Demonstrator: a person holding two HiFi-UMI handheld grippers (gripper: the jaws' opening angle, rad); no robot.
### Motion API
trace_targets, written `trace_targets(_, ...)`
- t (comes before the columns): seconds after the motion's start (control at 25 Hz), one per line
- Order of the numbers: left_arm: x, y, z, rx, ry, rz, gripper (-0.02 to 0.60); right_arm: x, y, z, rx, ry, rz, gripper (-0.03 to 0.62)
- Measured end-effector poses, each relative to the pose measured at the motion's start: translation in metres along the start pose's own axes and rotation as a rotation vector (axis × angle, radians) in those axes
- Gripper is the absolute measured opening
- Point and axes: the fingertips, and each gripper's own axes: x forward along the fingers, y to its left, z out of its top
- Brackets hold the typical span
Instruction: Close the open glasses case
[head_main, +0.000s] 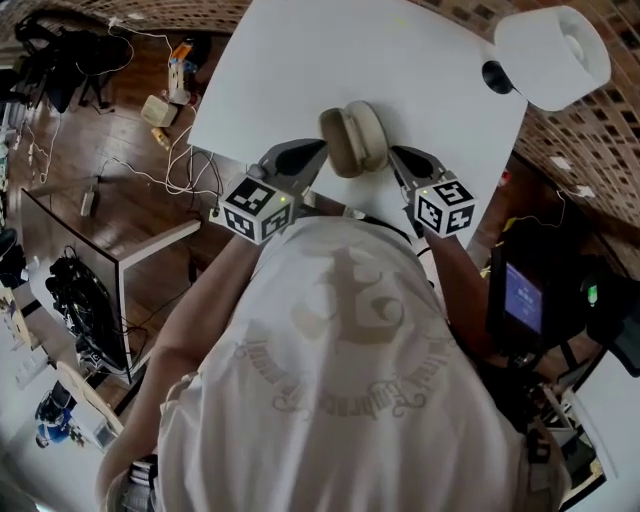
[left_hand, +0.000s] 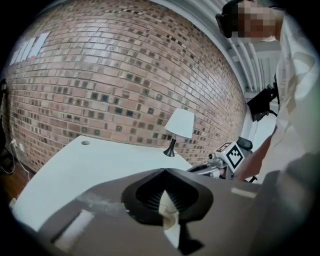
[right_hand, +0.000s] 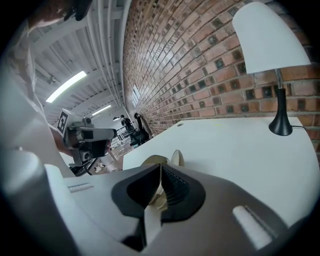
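Note:
The beige glasses case (head_main: 352, 140) lies on the white table (head_main: 420, 50) near its front edge, its two shells standing a little apart. My left gripper (head_main: 318, 152) is shut, its tip against the case's left side. My right gripper (head_main: 396, 156) is also shut, its tip at the case's right side. In the left gripper view the closed jaws (left_hand: 164, 170) hide most of the case (left_hand: 168, 206). Past the right gripper (right_hand: 160, 165), the case's upper rim (right_hand: 176, 158) shows in its own view.
A white lamp (head_main: 550, 55) on a black base stands at the table's far right corner, by the brick wall (left_hand: 100, 90). The person's body fills the lower part of the head view. Cables and equipment lie on the wooden floor (head_main: 120, 150) to the left.

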Motion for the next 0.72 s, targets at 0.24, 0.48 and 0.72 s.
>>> trace_targets(0.24, -0.004, 0.0, -0.006, 0.012, 0.03, -0.012, 0.006, 0.013, -0.02, -0.01, 0.129, 0.037, -0.009, 0.1)
trace_targets(0.48, -0.02, 0.012, -0.015, -0.004, 0.029, 0.013, 0.006, 0.038, -0.045, -0.027, 0.369, 0.122, -0.037, 0.177)
trace_targets(0.72, -0.035, 0.03, -0.015, -0.028, 0.019, 0.033, 0.006, 0.061, -0.042, -0.045, 0.421, 0.238, -0.013, 0.238)
